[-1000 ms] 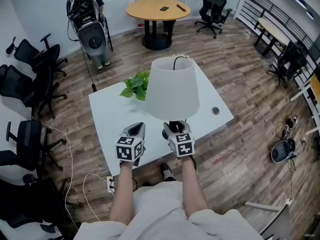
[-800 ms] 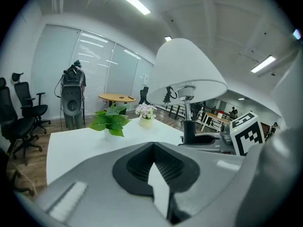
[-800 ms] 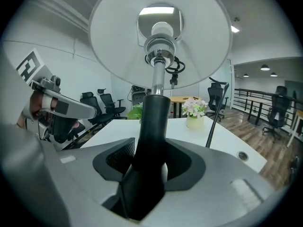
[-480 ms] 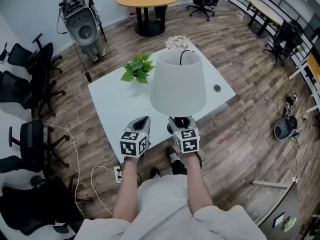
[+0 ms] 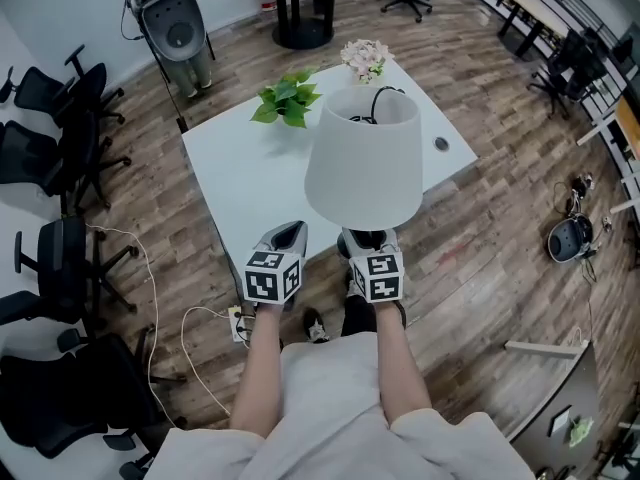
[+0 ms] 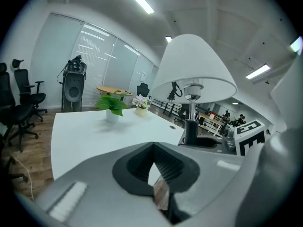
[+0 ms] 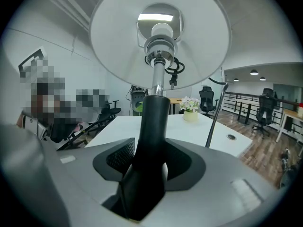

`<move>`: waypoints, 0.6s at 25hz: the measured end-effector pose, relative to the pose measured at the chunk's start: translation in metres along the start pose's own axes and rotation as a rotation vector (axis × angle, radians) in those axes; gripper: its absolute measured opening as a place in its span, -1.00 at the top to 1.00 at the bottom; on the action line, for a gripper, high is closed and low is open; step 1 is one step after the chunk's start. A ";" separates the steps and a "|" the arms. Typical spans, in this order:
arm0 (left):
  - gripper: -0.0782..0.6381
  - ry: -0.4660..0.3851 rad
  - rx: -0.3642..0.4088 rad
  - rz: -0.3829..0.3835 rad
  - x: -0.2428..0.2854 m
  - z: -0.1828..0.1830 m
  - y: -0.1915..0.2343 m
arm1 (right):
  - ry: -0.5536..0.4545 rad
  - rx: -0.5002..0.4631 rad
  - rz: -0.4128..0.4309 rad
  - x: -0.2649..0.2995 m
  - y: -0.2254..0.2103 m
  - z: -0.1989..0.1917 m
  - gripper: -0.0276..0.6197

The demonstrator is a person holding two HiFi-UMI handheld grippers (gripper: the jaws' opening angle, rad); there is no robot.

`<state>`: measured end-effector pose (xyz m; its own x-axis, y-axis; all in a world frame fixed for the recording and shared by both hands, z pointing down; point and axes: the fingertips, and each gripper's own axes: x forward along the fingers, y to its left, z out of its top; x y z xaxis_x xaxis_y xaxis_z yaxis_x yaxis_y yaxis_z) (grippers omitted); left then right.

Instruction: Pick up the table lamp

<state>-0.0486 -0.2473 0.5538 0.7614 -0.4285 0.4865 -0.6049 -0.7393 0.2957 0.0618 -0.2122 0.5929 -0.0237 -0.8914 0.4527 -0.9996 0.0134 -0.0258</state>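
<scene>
With the right claw (image 7: 150,161) clamped on the black stem of the lamp (image 5: 363,158) and the left claw (image 6: 154,168) closed empty beside it, I'd hold it firmly upright, since it looks top-heavy.

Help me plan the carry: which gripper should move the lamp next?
Right. The right gripper is shut on the lamp by its stem; the left gripper is shut on nothing, beside it.

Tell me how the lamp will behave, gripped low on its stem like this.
Likely top-heavy: the wide shade sits high above the right gripper, so the lamp may sway. The smooth black stem could slip or twist in the jaws. The hanging cord may tug.
</scene>
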 end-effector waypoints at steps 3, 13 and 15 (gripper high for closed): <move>0.78 -0.012 0.000 0.008 -0.007 -0.002 0.001 | -0.021 0.002 0.006 -0.003 0.005 0.002 0.25; 0.78 -0.070 0.004 0.039 -0.021 0.017 0.013 | -0.018 0.006 0.011 -0.006 0.010 0.004 0.25; 0.78 -0.069 0.002 0.035 -0.018 0.018 0.012 | -0.017 0.009 0.012 -0.007 0.009 0.004 0.25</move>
<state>-0.0649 -0.2575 0.5342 0.7539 -0.4890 0.4388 -0.6313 -0.7243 0.2773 0.0535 -0.2076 0.5865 -0.0355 -0.8988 0.4368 -0.9990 0.0202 -0.0396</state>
